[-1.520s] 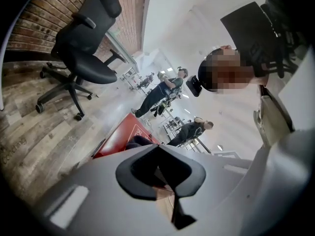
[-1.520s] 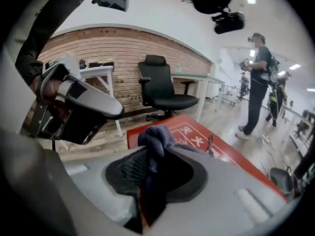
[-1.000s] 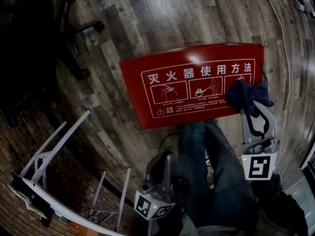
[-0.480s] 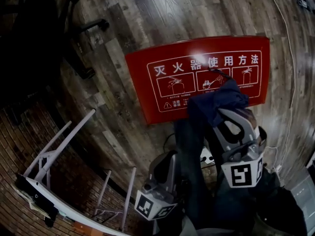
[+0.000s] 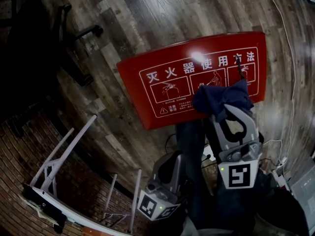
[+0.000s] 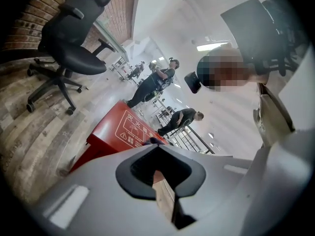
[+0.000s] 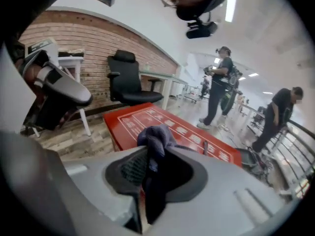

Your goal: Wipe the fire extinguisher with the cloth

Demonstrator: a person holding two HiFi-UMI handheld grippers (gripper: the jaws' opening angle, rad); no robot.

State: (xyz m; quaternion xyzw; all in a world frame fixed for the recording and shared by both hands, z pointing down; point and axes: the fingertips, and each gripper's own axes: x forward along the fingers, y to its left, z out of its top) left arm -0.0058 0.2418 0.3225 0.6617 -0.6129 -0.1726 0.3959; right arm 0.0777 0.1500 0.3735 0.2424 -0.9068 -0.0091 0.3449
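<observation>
Now: right gripper point(image 5: 230, 114) fingers pinch cloth point(image 5: 216, 96) over closed red box point(image 5: 147, 77); left gripper point(image 5: 171, 160) fingers together, empty.

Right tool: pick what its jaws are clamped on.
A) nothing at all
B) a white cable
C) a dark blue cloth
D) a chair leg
C: in the right gripper view, the dark blue cloth is pinched between the jaws of the right tool and bunches up beyond their tips, over the red box.
</observation>
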